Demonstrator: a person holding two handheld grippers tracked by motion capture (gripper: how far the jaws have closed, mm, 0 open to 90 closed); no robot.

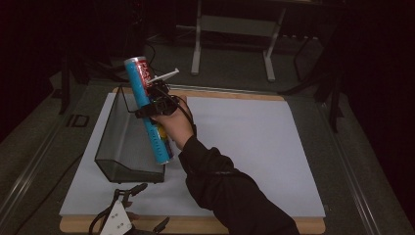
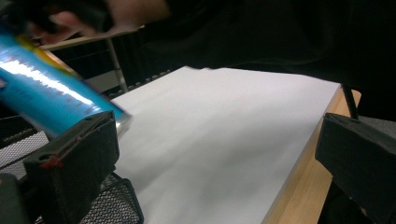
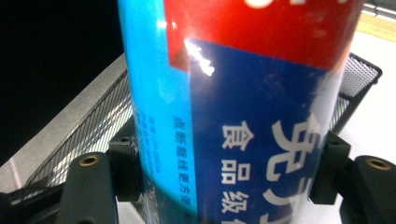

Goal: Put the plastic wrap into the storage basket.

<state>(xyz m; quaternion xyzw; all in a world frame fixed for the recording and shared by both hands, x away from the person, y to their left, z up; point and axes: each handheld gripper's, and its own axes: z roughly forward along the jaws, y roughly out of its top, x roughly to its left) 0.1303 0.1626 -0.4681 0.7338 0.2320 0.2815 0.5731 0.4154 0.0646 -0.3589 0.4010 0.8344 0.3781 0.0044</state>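
Note:
A tall blue and red tube (image 1: 148, 110) leans over the black mesh tray (image 1: 115, 147). Its lower end is near the tray's front right corner. My right gripper (image 1: 155, 100) is shut on the tube's middle, and the right gripper view has the tube (image 3: 243, 112) clamped between both jaws with the mesh tray (image 3: 84, 135) behind. My left gripper (image 1: 128, 215) rests at the table's front edge. Its jaws stand wide apart with nothing between them (image 2: 219, 154). The tube's lower end (image 2: 51, 100) hangs just beyond its left jaw.
A white mat (image 1: 244, 147) covers the wooden table top (image 1: 195, 226). Dark floor and a metal table frame (image 1: 235, 29) lie beyond the far edge. The person's dark sleeve (image 1: 230, 191) crosses the mat's front centre.

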